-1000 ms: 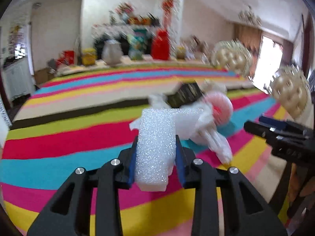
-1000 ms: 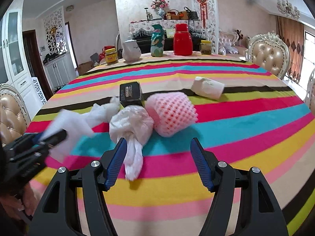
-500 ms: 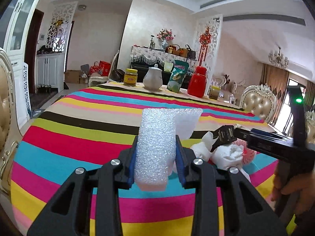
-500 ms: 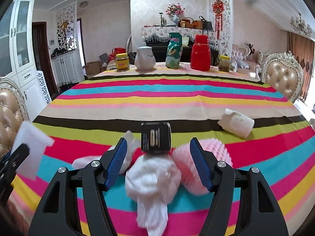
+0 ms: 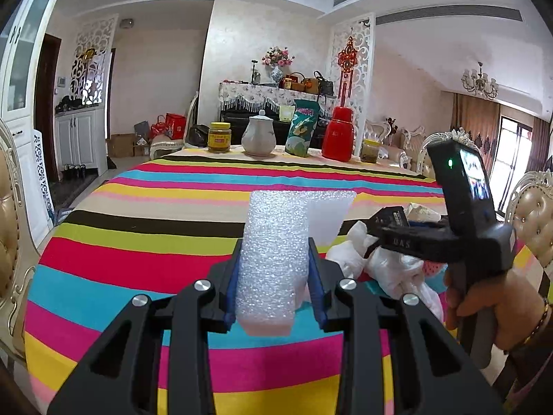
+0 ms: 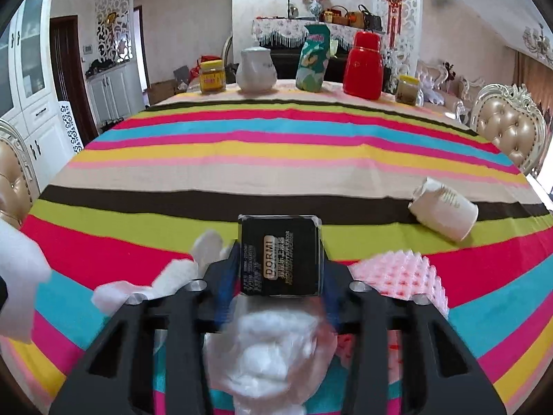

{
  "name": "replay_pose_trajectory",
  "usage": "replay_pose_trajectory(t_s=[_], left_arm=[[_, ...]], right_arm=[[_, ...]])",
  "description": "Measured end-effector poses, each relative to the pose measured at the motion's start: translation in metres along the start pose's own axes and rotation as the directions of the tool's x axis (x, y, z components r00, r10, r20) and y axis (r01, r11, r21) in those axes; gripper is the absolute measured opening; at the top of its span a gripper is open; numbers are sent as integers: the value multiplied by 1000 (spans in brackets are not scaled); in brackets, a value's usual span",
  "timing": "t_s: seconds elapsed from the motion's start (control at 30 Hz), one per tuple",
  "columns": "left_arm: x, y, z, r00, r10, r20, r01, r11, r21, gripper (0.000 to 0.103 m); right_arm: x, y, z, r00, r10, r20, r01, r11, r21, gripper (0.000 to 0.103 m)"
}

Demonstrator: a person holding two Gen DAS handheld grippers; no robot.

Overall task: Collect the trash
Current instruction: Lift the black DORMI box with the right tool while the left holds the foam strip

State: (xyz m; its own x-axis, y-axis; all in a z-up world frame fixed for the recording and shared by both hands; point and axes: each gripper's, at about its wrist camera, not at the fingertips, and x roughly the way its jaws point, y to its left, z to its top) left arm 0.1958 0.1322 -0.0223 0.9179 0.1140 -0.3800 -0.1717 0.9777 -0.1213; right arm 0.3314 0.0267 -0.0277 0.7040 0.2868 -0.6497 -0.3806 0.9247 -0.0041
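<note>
My left gripper (image 5: pixel 273 269) is shut on a white foam sheet (image 5: pixel 273 238) held above the striped tablecloth (image 5: pixel 145 242). My right gripper (image 6: pixel 280 273), also seen from the left wrist (image 5: pixel 387 233), is closing its jaws on a small black box (image 6: pixel 280 254); the blue pads touch both of its sides. Under that gripper lies a white plastic bag (image 6: pixel 273 356). A pink foam fruit net (image 6: pixel 402 276) lies to its right and crumpled tissue (image 6: pixel 162 278) to its left. A tipped paper cup (image 6: pixel 444 212) lies further right.
Along the table's far edge stand a yellow-lidded jar (image 6: pixel 212 76), a white teapot (image 6: pixel 256 69), a green bag (image 6: pixel 312 62), a red flask (image 6: pixel 364 65) and another jar (image 6: pixel 408 90). Padded chairs (image 6: pixel 511 131) flank the table. A hand (image 5: pixel 490 307) holds the right gripper.
The right gripper moved forward over the plastic bag to the black box and its jaws closed in on it. The left gripper lifted and turned with the foam sheet still in it.
</note>
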Motion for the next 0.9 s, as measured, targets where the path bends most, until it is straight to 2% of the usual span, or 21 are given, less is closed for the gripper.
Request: replay_pose_trajectory(t_s=[0.23, 0.53, 0.73, 0.9], left_arm=[[3, -1, 1, 1000, -3, 1, 3, 1000, 6, 33], [2, 1, -1, 1000, -9, 7, 9, 1000, 7, 33], [4, 2, 0, 1000, -11, 8, 11, 1000, 3, 33], [6, 0, 0, 1000, -13, 2, 13, 1000, 3, 33]], right_arm=[[-47, 5, -9, 993, 42, 108, -45, 999, 24, 37], [-117, 9, -40, 973, 45, 225, -52, 998, 26, 37], [-149, -4, -68, 969, 20, 247, -37, 997, 67, 37], [-160, -17, -87, 975, 29, 221, -48, 995, 82, 38]])
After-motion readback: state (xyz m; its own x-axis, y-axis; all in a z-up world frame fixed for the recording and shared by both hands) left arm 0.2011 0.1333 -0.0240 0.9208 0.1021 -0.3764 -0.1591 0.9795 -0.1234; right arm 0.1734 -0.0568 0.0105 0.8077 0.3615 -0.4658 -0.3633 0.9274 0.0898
